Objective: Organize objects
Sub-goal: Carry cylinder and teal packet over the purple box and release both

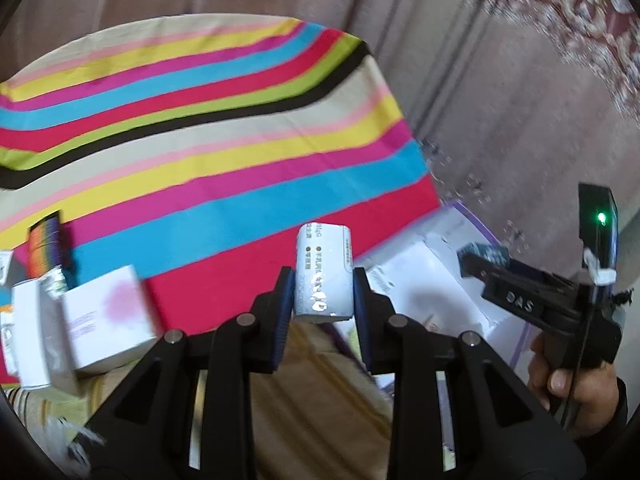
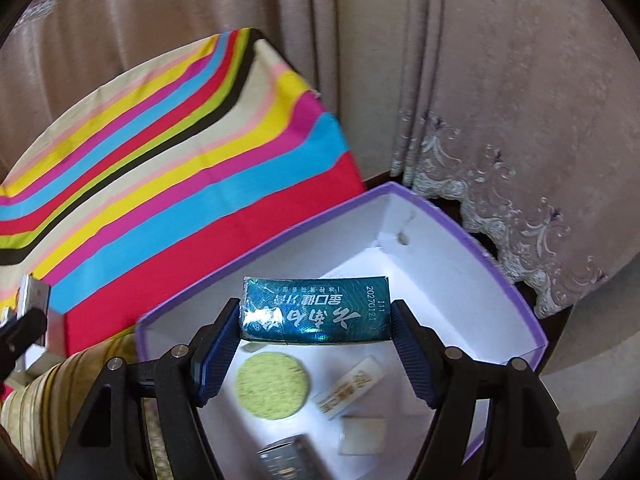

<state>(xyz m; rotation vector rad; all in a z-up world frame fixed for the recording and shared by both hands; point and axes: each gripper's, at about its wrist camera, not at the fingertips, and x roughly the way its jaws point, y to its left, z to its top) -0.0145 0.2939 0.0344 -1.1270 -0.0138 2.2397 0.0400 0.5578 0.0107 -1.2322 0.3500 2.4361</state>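
Observation:
My left gripper (image 1: 323, 300) is shut on a small white box (image 1: 323, 276) with silver print, held above the edge of the striped cloth (image 1: 200, 140). My right gripper (image 2: 316, 320) is shut on a teal toothpaste box (image 2: 316, 312), held crosswise over the open purple-rimmed box (image 2: 460, 248). Inside that box lie a round green pad (image 2: 273, 386), a small white labelled stick (image 2: 352, 390), a pale square (image 2: 362, 436) and a silver item (image 2: 286, 458). The right gripper also shows in the left wrist view (image 1: 480, 268), over the same box (image 1: 440, 280).
Several small boxes stand at the left: a white box with a pink blot (image 1: 108, 316), a rainbow-striped box (image 1: 46, 248) and a white carton (image 1: 30, 336). Curtains (image 2: 500, 120) hang behind. A striped cushion (image 1: 312, 392) lies below my left gripper.

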